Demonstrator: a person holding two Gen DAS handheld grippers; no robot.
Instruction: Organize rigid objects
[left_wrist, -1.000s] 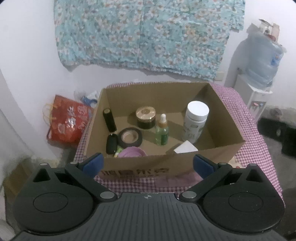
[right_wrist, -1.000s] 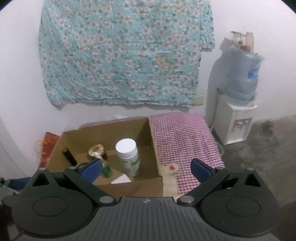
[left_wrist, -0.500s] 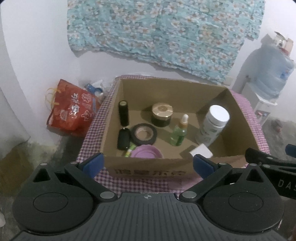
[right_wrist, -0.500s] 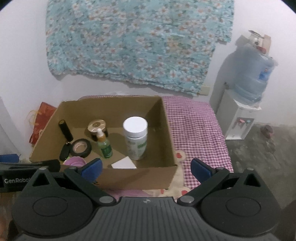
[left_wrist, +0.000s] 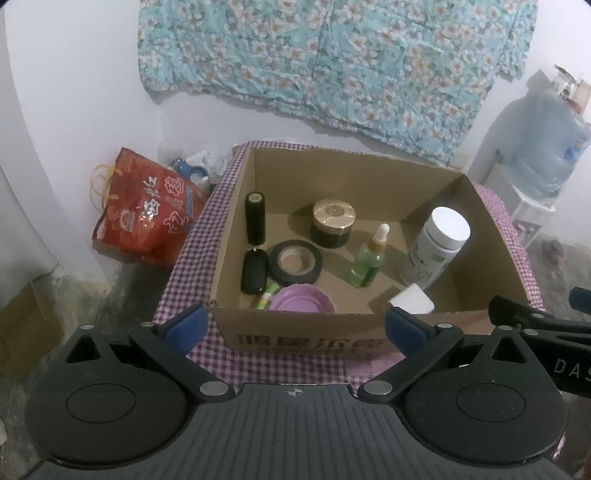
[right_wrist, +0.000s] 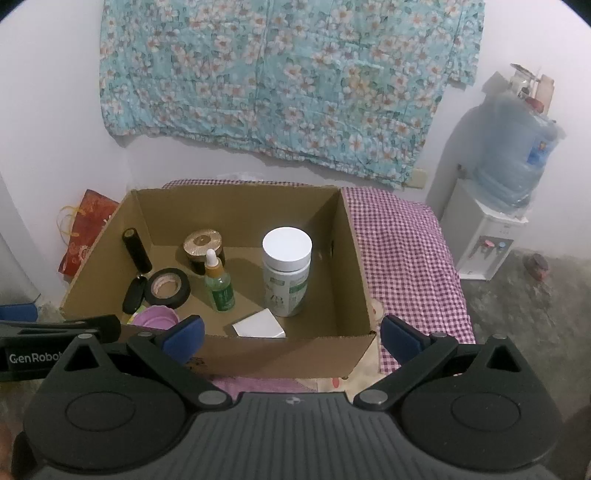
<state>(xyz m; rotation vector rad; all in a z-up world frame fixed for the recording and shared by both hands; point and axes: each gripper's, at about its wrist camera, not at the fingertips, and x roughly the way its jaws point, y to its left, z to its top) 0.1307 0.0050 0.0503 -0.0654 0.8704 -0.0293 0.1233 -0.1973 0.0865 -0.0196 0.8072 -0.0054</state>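
Observation:
A cardboard box (left_wrist: 354, 334) (right_wrist: 258, 356) stands on a checked cloth. Inside it are a white-capped bottle (left_wrist: 436, 251) (right_wrist: 287, 271), a green dropper bottle (left_wrist: 367, 262) (right_wrist: 218, 284), a gold-lidded jar (left_wrist: 332, 227) (right_wrist: 203, 247), a black tape roll (left_wrist: 295, 262) (right_wrist: 167, 288), a black cylinder (left_wrist: 255, 218) (right_wrist: 136, 249), a black fob (left_wrist: 254, 273), a purple dish (left_wrist: 301, 299) (right_wrist: 155, 317) and a white block (left_wrist: 412, 302) (right_wrist: 260, 325). My left gripper (left_wrist: 293, 326) and right gripper (right_wrist: 291, 332) hover open and empty before the box's near wall.
The checked cloth (right_wrist: 402, 258) covers a low table right of the box. A red bag (left_wrist: 144, 206) lies on the floor at the left. A water dispenser (right_wrist: 491, 229) stands at the right wall. A flowered cloth (right_wrist: 288, 81) hangs behind.
Both grippers have pulled back and risen, so the box now shows more from above. Each gripper now shows at the edge of the other's view. The box contents have not moved.

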